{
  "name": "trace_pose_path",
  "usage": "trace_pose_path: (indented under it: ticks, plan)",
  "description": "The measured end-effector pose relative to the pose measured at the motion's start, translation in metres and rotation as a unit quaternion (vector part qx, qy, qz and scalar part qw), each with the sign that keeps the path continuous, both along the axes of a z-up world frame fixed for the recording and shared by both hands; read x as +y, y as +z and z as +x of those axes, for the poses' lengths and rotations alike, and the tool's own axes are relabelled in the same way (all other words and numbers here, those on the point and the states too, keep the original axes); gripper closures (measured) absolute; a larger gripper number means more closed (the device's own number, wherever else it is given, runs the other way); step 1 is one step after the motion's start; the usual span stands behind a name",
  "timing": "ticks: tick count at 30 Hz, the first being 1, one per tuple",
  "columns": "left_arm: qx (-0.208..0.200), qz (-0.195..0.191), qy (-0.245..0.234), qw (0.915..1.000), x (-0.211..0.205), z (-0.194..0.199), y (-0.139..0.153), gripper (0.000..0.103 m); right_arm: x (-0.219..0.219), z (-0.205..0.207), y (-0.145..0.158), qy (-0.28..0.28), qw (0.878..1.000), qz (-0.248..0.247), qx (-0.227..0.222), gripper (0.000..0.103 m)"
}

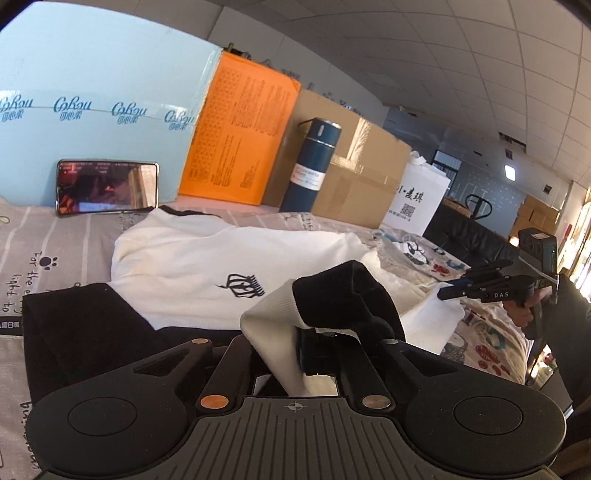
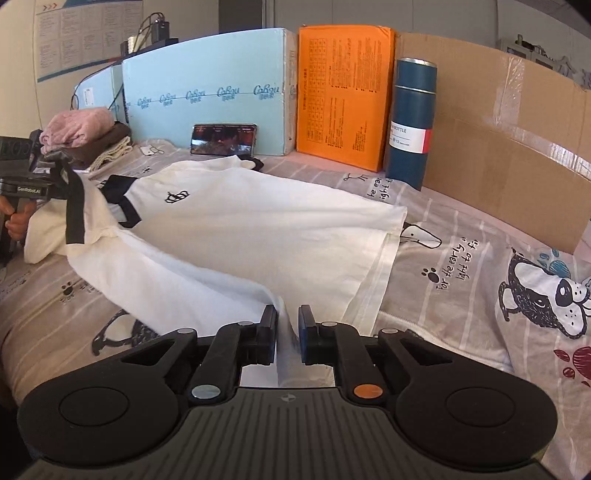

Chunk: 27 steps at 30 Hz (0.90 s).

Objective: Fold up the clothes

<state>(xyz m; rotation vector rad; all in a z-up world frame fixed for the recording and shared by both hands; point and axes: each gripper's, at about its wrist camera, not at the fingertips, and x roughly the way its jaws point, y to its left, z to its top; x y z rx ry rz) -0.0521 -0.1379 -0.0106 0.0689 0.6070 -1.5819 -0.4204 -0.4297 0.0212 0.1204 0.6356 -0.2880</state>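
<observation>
Grey cartoon-print bedsheet (image 2: 461, 258) is carrying our white T-shirt (image 2: 258, 221), lying before the blue flask (image 2: 412, 122). We are clamping the left claw (image 1: 314, 343) on its black-trimmed sleeve (image 1: 332, 295), lifted. We are pinching the shirt's hem (image 2: 286, 332) with the right claw (image 2: 287, 332).

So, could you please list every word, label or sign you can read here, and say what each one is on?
"CoRou", repeated: light blue box.
"BOTTLE": label on the blue flask; smaller print unreadable.
"for the early", "light to": grey bedsheet.
"DAS": right hand-held gripper.
"GenRobot.AI": left hand-held gripper.
Chinese characters and a QR code: white bag; not legible to me.
Orange box print: too small.
Wall poster: blurred.
</observation>
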Motion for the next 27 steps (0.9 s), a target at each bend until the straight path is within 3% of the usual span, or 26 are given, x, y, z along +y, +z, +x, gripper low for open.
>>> trace_pose_path:
  ticks: [3,7,10,13,15,20,23,27]
  plan:
    - [0.010,0.026,0.005,0.9996,-0.016,0.012,-0.006,0.096,-0.015,0.011,-0.011,-0.030,0.999,0.006,0.008,0.081]
    - [0.037,0.039,-0.001,0.9986,-0.032,0.031,-0.007,0.096,-0.027,0.015,-0.025,-0.064,0.998,0.021,0.009,0.080]
    - [0.035,0.038,-0.007,0.9986,-0.043,0.039,-0.002,0.098,-0.026,0.016,-0.024,-0.070,0.997,0.020,-0.004,0.079]
    - [0.020,0.053,-0.006,0.9984,-0.057,0.043,-0.003,0.100,-0.021,0.020,-0.017,-0.069,0.997,0.017,-0.026,0.045]
    - [0.016,0.053,-0.009,0.9984,-0.060,0.041,-0.004,0.100,-0.015,0.026,-0.013,-0.065,0.996,0.026,-0.051,0.045]
    - [-0.008,0.025,-0.019,0.9995,-0.053,0.037,0.001,0.100,0.009,0.068,-0.010,-0.015,0.985,0.115,-0.128,0.030]
    - [-0.016,0.007,-0.028,0.9994,-0.049,0.036,0.009,0.100,0.023,0.116,-0.013,0.006,0.974,0.186,-0.129,0.029]
    - [-0.025,-0.004,-0.034,0.9991,-0.045,0.034,0.012,0.100,0.040,0.170,-0.028,-0.011,0.972,0.219,-0.085,0.033]
